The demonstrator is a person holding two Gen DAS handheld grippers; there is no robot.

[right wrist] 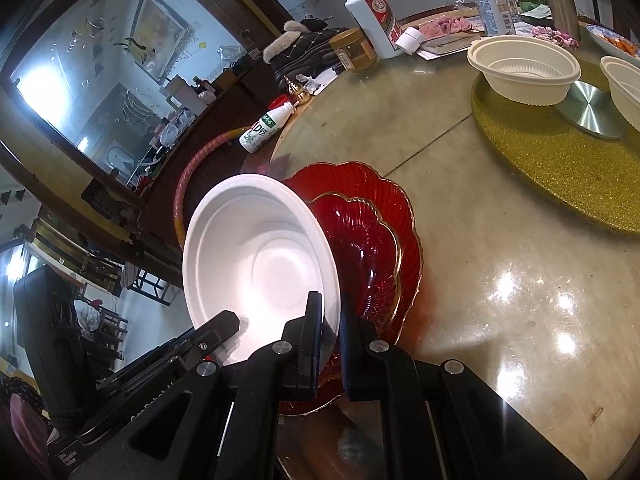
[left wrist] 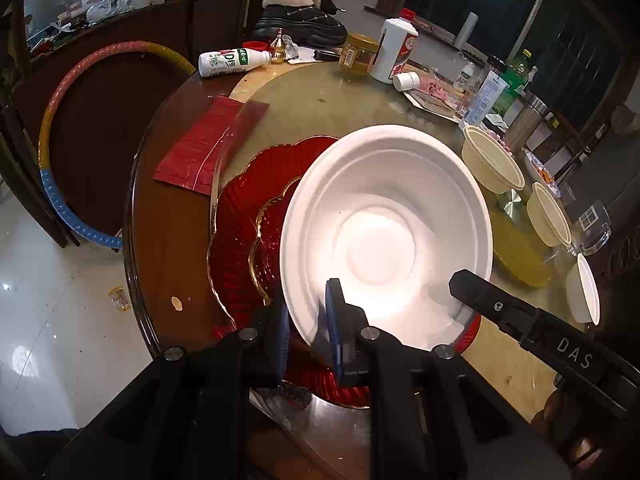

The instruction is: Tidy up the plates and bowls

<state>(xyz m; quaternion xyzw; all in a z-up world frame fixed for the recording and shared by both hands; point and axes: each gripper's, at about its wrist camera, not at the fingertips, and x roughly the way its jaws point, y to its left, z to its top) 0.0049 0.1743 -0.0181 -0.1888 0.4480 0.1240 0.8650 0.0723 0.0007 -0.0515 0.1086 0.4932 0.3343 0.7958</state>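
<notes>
Stacking is in hand: left gripper (left wrist: 306, 320) and right gripper (right wrist: 332, 328) both pinch the tilted white bowl's (left wrist: 384, 236) rim above the nested red plates (right wrist: 372, 240), which next calls for levelling and lowering it.

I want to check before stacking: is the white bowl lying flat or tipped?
Tipped. The white bowl leans over the red plates, its rim gripped by the left gripper and right gripper. It looks empty.
</notes>
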